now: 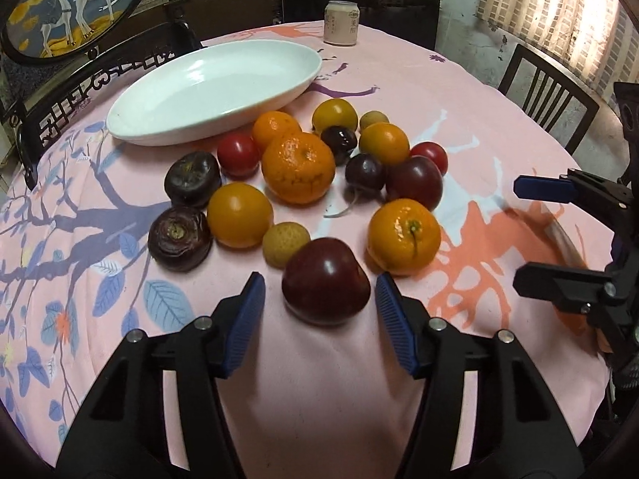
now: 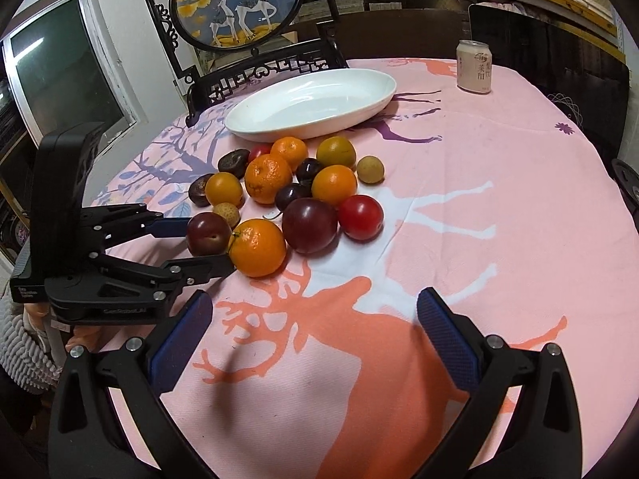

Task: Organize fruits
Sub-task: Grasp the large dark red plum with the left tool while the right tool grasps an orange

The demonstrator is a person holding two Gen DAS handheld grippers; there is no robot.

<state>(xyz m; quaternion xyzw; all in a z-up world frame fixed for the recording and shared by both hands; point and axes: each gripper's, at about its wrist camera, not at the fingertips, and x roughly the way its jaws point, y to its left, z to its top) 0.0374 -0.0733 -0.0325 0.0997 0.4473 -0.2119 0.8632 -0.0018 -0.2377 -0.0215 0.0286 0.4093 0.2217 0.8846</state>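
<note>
Pink deer-print tablecloth (image 1: 459, 92) covers the whole table, with a white oval dish (image 1: 211, 92) at the far left. Fruit pile sits just near of it. Left gripper (image 1: 319, 303) is wide open around a glossy dark-red plum (image 1: 325, 281), pads not touching. Right gripper (image 2: 315, 331) gapes over bare cloth, holding nothing.

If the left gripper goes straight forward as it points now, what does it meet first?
The left gripper would first meet the dark red plum, which sits between its open jaws. Fingers not visibly touching it yet; depth is unclear.
</note>
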